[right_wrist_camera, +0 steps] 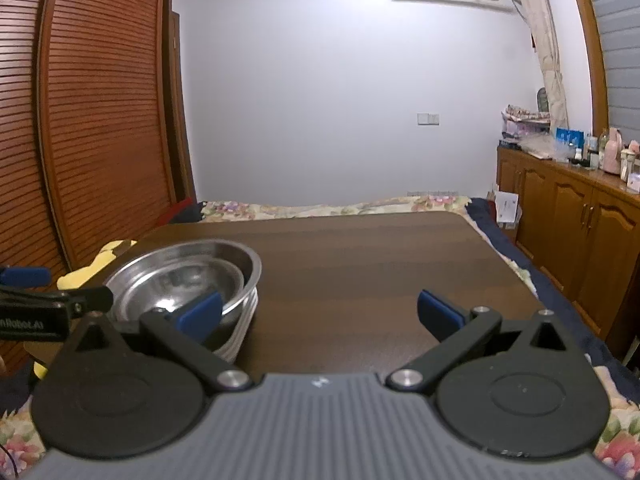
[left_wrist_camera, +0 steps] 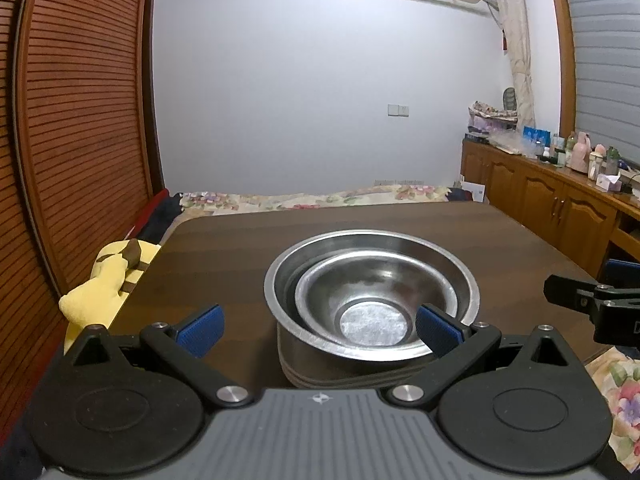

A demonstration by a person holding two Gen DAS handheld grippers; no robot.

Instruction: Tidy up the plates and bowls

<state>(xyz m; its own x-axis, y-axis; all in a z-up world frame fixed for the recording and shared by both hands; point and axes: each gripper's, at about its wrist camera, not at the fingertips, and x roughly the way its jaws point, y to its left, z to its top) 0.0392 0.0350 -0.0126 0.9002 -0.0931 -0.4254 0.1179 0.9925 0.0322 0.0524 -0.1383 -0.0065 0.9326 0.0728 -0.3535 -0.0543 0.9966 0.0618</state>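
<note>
Small bowl (left_wrist_camera: 374,300) nested in large bowl (left_wrist_camera: 372,280) atop stacked plates (left_wrist_camera: 320,374) on my tabletop (right_wrist_camera: 380,260); both grippers (left_wrist_camera: 318,322) (right_wrist_camera: 320,314), jaws spread, hold nothing. I judge stacking essentially complete.

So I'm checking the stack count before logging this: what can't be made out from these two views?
- How many dishes sit under the smaller bowl and larger bowl: the left wrist view shows only stacked rims at the base, partly behind the left gripper.
- The stack's near side in the right wrist view: a blue finger covers it.
- Items on the sideboard: too small.
- The table's near edge: hidden behind both grippers' bodies.
</note>
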